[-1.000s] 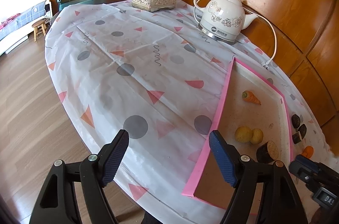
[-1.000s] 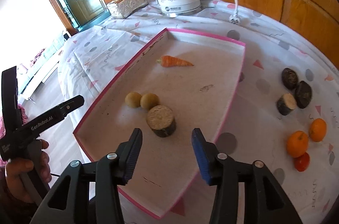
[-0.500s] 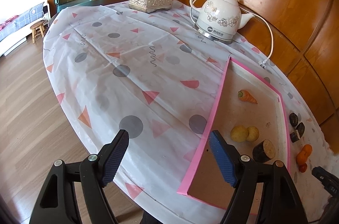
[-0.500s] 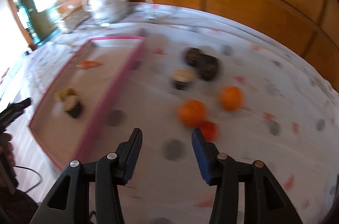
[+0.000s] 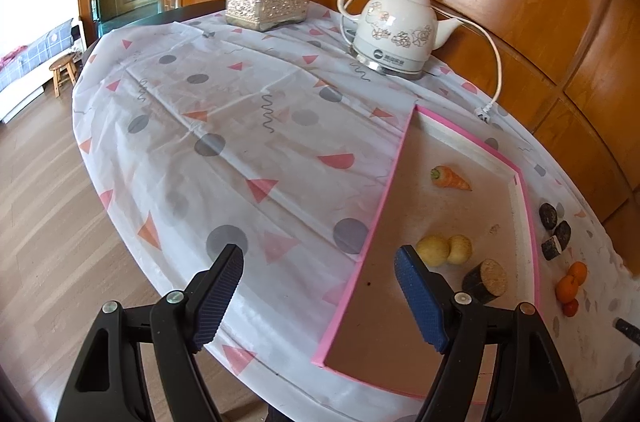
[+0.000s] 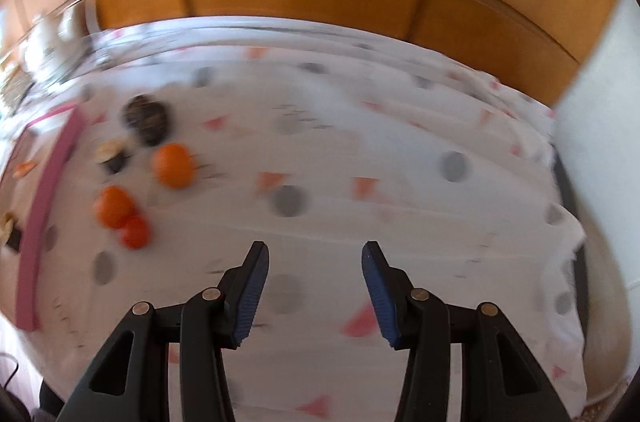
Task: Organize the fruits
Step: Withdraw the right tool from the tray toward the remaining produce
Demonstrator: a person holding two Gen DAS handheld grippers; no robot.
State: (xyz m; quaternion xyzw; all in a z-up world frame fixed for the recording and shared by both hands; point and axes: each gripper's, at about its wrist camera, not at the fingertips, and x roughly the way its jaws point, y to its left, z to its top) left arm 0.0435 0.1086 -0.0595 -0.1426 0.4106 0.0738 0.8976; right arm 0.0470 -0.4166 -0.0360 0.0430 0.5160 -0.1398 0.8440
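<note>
A pink-rimmed tray (image 5: 385,198) lies on the patterned tablecloth and holds a carrot (image 5: 450,178), two yellow round fruits (image 5: 444,249) and a cut brown piece (image 5: 485,279). Right of the tray lie dark pieces (image 5: 554,230) and oranges (image 5: 571,282) with a small red fruit (image 5: 570,308). My left gripper (image 5: 318,290) hangs open over the tray's near left rim, holding nothing. In the blurred right wrist view, my right gripper (image 6: 314,286) is open over bare cloth, with two oranges (image 6: 173,165) (image 6: 114,206), the red fruit (image 6: 135,231) and dark pieces (image 6: 146,116) to its upper left.
A white electric kettle (image 5: 394,32) with its cord and plug (image 5: 484,112) stands at the back. A silver tissue box (image 5: 267,5) sits further back left. Wood panelling runs behind the table. The table edge drops to a wooden floor on the left.
My right gripper has swung right, from above the tray to the cloth beyond the oranges, and has rolled. The left gripper stays in place. Both jaws keep their width.
</note>
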